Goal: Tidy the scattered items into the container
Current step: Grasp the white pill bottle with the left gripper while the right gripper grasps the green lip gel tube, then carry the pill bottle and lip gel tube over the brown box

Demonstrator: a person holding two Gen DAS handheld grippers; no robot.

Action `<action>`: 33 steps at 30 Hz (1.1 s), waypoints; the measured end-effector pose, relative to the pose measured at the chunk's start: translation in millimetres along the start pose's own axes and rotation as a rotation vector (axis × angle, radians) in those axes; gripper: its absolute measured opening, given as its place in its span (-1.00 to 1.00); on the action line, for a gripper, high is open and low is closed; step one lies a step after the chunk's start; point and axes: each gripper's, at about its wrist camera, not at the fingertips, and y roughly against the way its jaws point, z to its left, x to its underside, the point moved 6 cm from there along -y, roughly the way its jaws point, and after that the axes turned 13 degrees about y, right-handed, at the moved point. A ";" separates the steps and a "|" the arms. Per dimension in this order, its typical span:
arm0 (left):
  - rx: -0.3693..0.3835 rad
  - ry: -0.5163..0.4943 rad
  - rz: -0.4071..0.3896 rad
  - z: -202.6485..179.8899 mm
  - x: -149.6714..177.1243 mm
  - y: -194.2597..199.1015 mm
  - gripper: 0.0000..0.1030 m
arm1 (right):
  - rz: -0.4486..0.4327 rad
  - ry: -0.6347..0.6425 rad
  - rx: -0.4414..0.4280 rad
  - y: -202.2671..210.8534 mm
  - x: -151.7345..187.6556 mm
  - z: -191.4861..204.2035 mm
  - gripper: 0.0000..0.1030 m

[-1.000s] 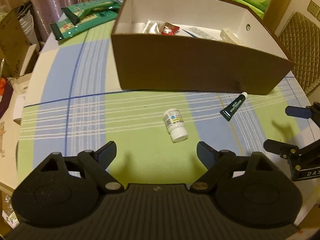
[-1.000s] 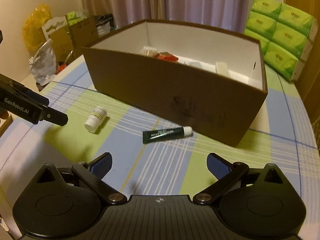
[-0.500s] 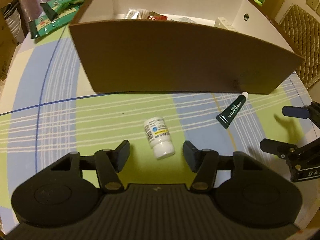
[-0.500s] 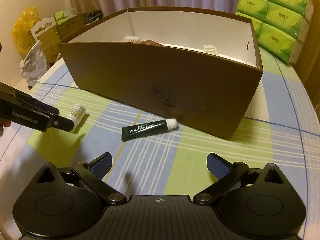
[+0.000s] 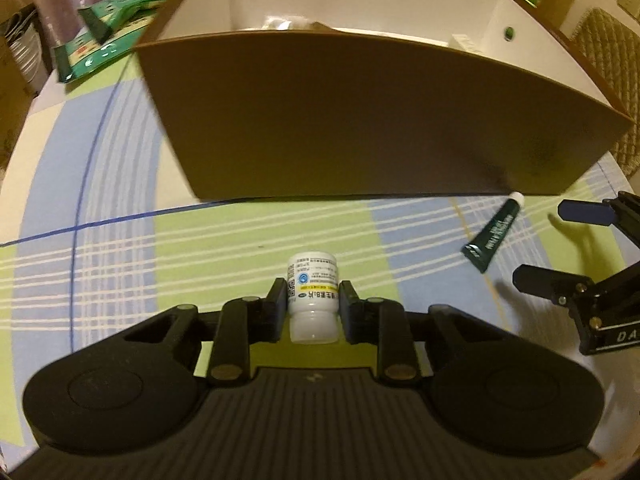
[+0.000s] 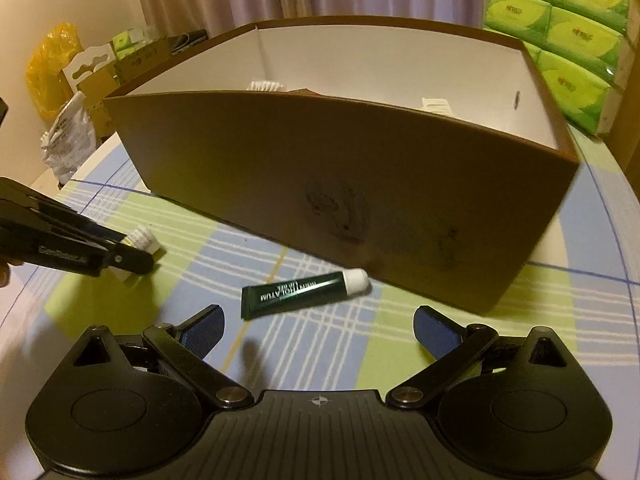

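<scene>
You are looking at a brown box [image 5: 360,120] of matt cardboard, its inside faces smooth white and its near wall scuffed with dark smudges in the right wrist view. Your left gripper [image 5: 313,308] is matt black plastic with ribbed housing and dull metal pivot pins; it pinches a small bottle [image 5: 313,296] of smooth white plastic with a printed paper label. The dark green tube [image 6: 298,294] at centre has a slightly glossy skin and a matt white cap. Your right gripper [image 6: 318,326] carries textured blue pads. The checked tablecloth [image 5: 180,248] looks like woven cloth. At upper right, the green tissue packs [image 6: 560,20] shine in glossy plastic wrap.
</scene>
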 end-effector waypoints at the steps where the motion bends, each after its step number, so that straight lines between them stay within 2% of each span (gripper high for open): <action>1: -0.005 0.007 -0.001 3.9 -0.7 0.5 -0.56 | 0.001 0.007 0.000 -3.3 -0.8 0.6 0.91; 11: -0.042 0.024 0.000 23.0 -0.8 5.1 -0.56 | 0.016 0.125 0.019 -29.4 -2.9 10.5 0.91; 17: -0.053 0.011 -0.002 23.2 1.0 7.7 -0.56 | 0.005 0.136 0.014 -30.9 -1.8 11.3 0.91; 23: -0.057 0.005 0.000 20.3 4.0 9.7 -0.56 | -0.001 0.158 -0.007 -30.1 -4.8 17.3 0.58; 33: -0.052 0.006 0.002 20.4 6.5 11.8 -0.56 | 0.034 0.149 -0.008 -19.9 1.3 26.2 0.56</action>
